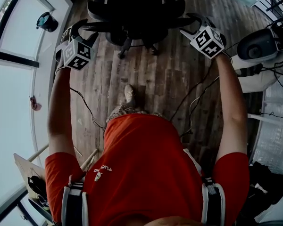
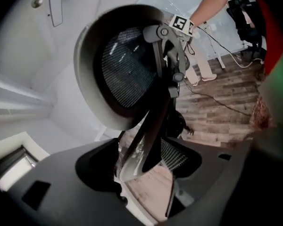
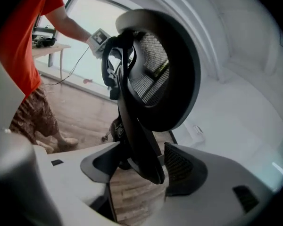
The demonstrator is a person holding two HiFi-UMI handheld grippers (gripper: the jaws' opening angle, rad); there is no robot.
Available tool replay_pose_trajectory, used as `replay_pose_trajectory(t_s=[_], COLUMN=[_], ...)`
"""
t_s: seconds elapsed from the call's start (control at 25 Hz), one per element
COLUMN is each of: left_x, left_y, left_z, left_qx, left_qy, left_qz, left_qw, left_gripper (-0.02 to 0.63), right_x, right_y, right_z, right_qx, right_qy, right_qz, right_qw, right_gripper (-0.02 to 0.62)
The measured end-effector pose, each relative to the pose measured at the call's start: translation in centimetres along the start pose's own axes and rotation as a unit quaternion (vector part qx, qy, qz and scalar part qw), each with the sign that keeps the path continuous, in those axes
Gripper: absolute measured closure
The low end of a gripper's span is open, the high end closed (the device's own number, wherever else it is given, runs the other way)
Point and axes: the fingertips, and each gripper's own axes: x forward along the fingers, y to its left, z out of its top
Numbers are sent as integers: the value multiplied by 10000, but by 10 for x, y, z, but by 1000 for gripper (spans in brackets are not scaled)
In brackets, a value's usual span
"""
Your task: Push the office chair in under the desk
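Observation:
The black office chair (image 1: 137, 13) stands on the wood floor ahead of me, its mesh back toward me. My left gripper (image 1: 80, 30) sits at the left edge of the chair back and my right gripper (image 1: 192, 23) at the right edge. In the left gripper view the chair's back frame (image 2: 148, 126) runs between the spread jaws of the left gripper (image 2: 141, 161), with gaps beside it. In the right gripper view the curved back frame (image 3: 137, 145) likewise passes between the wide jaws of the right gripper (image 3: 141, 166). Neither gripper presses on it. No desk is clearly in view.
Cables (image 1: 193, 95) trail across the floor from both grippers. My foot (image 1: 129, 93) is behind the chair. A white machine (image 1: 259, 44) with wires stands at the right. A window wall with a dark object (image 1: 47, 21) runs along the left.

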Motion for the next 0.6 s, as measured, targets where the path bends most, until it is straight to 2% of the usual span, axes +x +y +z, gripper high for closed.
replay_pose_trajectory(t_s=[0.32,0.52,0.6], left_x=[43,68,76], left_y=[-2,-2,-5], left_z=[-17,-25,-27], left_qx=[748,960,1051], left_qy=[362,521,540], left_qz=[-634,-886,-1024], left_qw=[9945,9901,9877], left_gripper=[330,331,362], right_x=[47,71,79], right_y=[-6,-10,-9], right_z=[-21,-32,-33], right_qx=[-484,-598,-710], right_qy=[582,834,866], right_qz=[508,853,959], right_qw=[9958,9911,9891], right_gripper=[313,314,314])
